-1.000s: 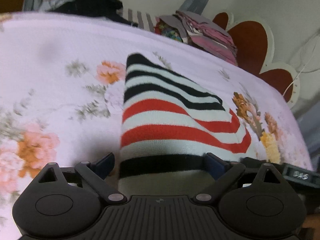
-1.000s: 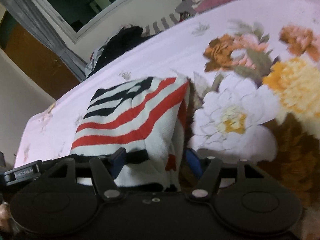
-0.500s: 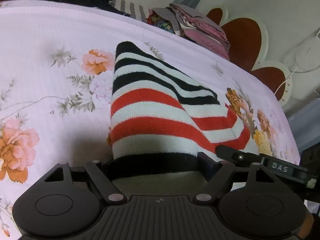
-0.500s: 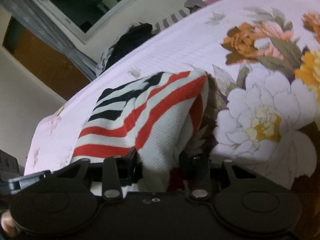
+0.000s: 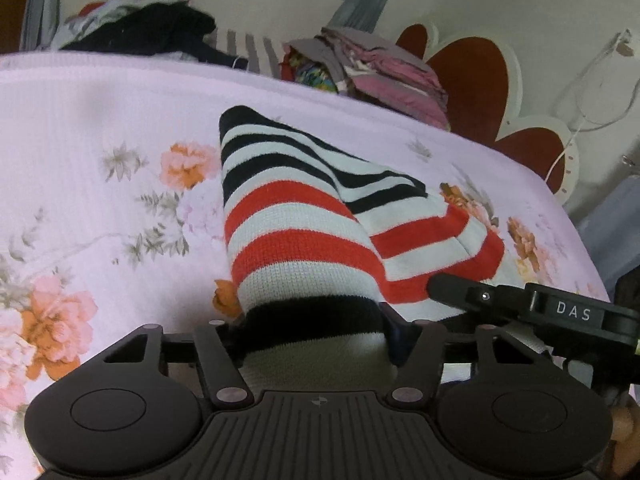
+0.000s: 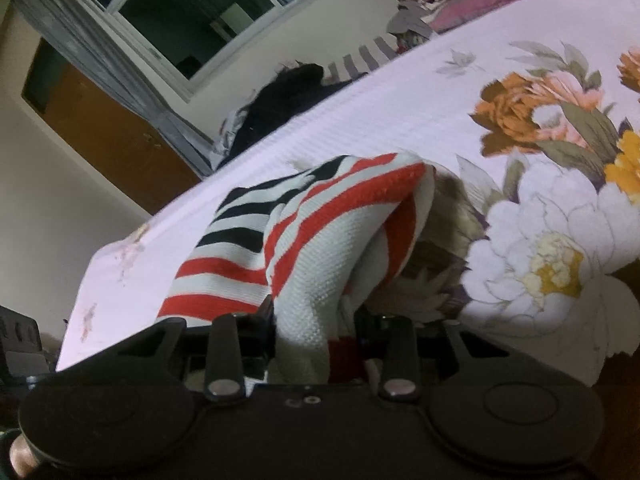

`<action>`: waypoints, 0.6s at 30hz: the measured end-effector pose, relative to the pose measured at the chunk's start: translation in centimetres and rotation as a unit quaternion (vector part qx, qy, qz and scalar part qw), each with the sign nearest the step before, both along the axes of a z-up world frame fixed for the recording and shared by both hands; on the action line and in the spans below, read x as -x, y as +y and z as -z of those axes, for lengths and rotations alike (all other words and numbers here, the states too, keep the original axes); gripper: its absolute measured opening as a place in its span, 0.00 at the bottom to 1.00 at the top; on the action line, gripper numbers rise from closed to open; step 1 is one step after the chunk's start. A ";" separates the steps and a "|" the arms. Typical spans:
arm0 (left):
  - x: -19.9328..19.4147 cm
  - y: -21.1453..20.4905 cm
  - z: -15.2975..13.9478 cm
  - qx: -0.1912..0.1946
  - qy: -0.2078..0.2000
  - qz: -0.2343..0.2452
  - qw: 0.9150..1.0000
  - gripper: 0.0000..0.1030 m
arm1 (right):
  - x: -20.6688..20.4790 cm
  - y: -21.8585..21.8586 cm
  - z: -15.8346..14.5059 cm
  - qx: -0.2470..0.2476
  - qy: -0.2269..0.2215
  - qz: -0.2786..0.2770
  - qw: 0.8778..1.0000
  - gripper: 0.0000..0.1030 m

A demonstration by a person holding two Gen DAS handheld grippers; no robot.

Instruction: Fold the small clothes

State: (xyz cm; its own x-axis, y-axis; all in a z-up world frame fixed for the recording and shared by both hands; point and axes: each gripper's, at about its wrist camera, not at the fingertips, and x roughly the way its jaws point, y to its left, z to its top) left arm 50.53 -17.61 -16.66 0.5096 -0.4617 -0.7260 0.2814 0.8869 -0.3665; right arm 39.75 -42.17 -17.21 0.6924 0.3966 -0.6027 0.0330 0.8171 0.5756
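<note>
A small knit garment (image 5: 304, 224) with red, white and black stripes lies on the floral bed sheet, its near end raised. My left gripper (image 5: 316, 332) has the black hem band between its fingers; the jaws are closing and the pads squeeze the bunched cloth. In the right wrist view the garment (image 6: 320, 248) humps up in a fold, and my right gripper (image 6: 314, 324) is closing on its white and red edge, cloth pinched between the pads. One finger of the right gripper (image 5: 460, 292) shows beside the garment's right side in the left wrist view.
The pink floral sheet (image 5: 100, 120) spreads around the garment. A dark heap of clothes (image 5: 152, 28) and a stack of folded clothes (image 5: 380, 68) lie at the far edge. A red and white headboard (image 5: 472, 76) stands on the right. A window (image 6: 192, 12) and a wooden door (image 6: 100, 128) are behind.
Both pairs of jaws have narrowed onto the garment's near edge, which now bunches between them. The right gripper's finger has come into the left wrist view beside the cloth.
</note>
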 end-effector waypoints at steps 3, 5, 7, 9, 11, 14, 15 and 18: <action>0.6 0.8 -1.0 0.000 -0.010 -0.002 1.000 0.57 | 0.2 0.7 -0.9 -0.011 -0.007 -0.001 1.000 0.34; 1.0 1.6 -1.8 0.001 -0.017 -0.006 1.000 0.57 | 0.1 1.2 -1.5 -0.017 -0.014 -0.005 1.000 0.34; 1.3 2.7 -2.6 0.000 -0.026 -0.011 1.000 0.57 | -0.2 1.9 -2.0 -0.025 -0.020 -0.009 0.999 0.34; 1.5 4.0 -3.3 0.000 -0.032 -0.018 0.999 0.57 | -0.4 3.3 -2.7 -0.025 -0.028 -0.016 0.999 0.34; 1.7 5.8 -4.1 -0.001 -0.037 -0.025 0.999 0.57 | -0.7 4.7 -3.2 -0.029 -0.033 -0.021 0.999 0.34; 1.8 9.0 -4.9 -0.004 -0.043 -0.033 0.999 0.57 | -1.2 7.6 -3.8 -0.033 -0.037 -0.029 0.998 0.34; 1.8 10.0 -5.0 -0.006 -0.044 -0.035 0.998 0.57 | -1.5 8.7 -3.8 -0.032 -0.038 -0.032 0.998 0.34; 1.6 14.3 -5.2 -0.005 -0.050 -0.041 0.998 0.57 | -2.5 12.5 -3.9 -0.033 -0.041 -0.037 0.998 0.34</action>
